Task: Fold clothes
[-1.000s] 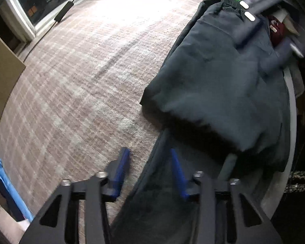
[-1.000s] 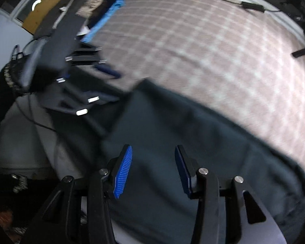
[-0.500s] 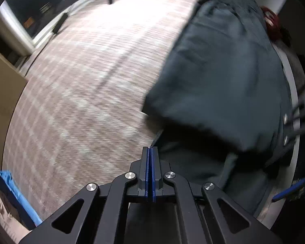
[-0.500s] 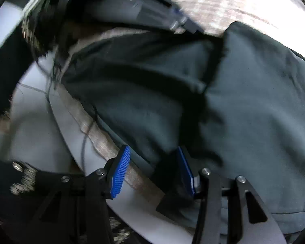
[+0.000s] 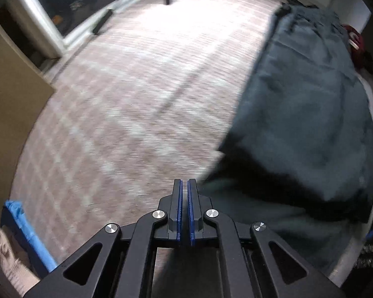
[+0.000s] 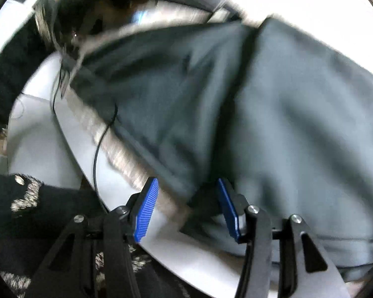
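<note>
Two grippers work one dark grey-green garment [image 5: 310, 114] that lies along the near edge of a checked carpet [image 5: 136, 87], partly over a white curved edge [image 6: 69, 134]. Nearest in the left wrist view, the left gripper [image 5: 184, 198] has its blue pads all but together; a second ago they stood apart astride a garment edge. Whether any cloth is pinched now I cannot tell, as nothing shows between them. Beyond, the folded-over body of the garment has slid to the right of that view. The right gripper [image 6: 187, 206], jaws half open and a little wider than before, now straddles a fold edge near the white rim without pressing. It looks placed for the next pinch.
</note>
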Motion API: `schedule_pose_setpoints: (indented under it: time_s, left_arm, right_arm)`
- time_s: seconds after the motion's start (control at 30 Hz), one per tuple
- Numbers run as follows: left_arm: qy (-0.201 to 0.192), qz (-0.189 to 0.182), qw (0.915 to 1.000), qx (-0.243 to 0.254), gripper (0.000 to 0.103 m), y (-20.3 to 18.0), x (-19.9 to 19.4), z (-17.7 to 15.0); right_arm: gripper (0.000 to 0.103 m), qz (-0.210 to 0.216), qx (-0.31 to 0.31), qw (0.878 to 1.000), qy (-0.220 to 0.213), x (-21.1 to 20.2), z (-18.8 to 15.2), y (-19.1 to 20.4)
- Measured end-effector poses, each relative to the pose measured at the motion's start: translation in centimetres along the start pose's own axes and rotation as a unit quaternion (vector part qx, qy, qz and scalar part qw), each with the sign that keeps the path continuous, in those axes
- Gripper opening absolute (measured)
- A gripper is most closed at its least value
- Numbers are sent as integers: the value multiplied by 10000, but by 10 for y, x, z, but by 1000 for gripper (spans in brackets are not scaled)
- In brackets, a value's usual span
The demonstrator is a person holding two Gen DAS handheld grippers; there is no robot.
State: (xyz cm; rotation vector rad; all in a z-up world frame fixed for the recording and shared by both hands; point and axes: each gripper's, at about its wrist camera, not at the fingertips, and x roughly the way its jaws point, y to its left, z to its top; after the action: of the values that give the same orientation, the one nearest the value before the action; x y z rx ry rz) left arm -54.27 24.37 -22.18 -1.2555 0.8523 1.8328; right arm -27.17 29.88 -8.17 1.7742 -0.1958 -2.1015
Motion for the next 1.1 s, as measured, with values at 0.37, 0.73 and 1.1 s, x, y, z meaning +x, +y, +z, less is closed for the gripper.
schedule_pose_setpoints:
  time_s: [0.37,0.73,1.1]
  left_arm:
    - [13,-1121,9896,-904,40,-14,-15,22]
    - [-789,-1467,9771,-1321,2,-75,-63,10]
    - [-552,-1911,9698,-1412,2,-141,-94,-10]
  right_arm:
    - [49,-1304,1069,9846,-468,-97,39,-199]
    - [49,-983,59,9949,-198,-106,53,-204]
    - [52,-884,-2235,9665,897,-16,106,-150]
